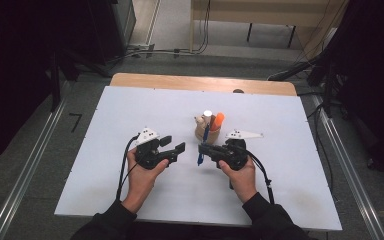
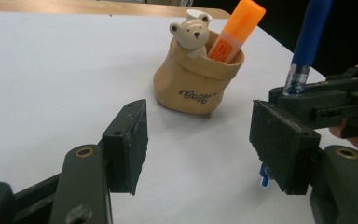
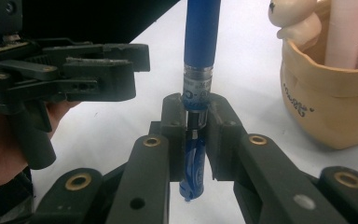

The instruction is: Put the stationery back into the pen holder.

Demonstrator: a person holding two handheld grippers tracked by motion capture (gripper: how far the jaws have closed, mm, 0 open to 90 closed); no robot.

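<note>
The right gripper [image 3: 193, 140] is clamped on a blue pen [image 3: 200, 42], its two black jaws pressed against the pen's lower barrel just under the silver band, with the tip poking out below them. The pen stands nearly upright in the grip; in the high view it hangs just off the counter [image 1: 130, 110], in front of the right gripper [image 1: 206, 148] and just short of the holder. The left gripper [image 2: 198, 149] stands with its jaws apart and nothing between them; no pad touches anything. In the high view the left gripper [image 1: 172, 145] sits a little to the left of the pen [image 1: 203, 145], the two grippers facing each other with a gap between them.

Just beyond the pen stands a tan pen holder [image 2: 193, 84], shaped like a small sack with dark lettering on its front and a pale bear figure [image 2: 189, 33] on its rim. An orange highlighter [image 2: 235, 28] leans inside it, cap up, and a pale pink tube [image 3: 352, 32] stands in it too. The holder [image 1: 206, 131] rests on the white counter near its middle, close to the right gripper and apart from the left one.
</note>
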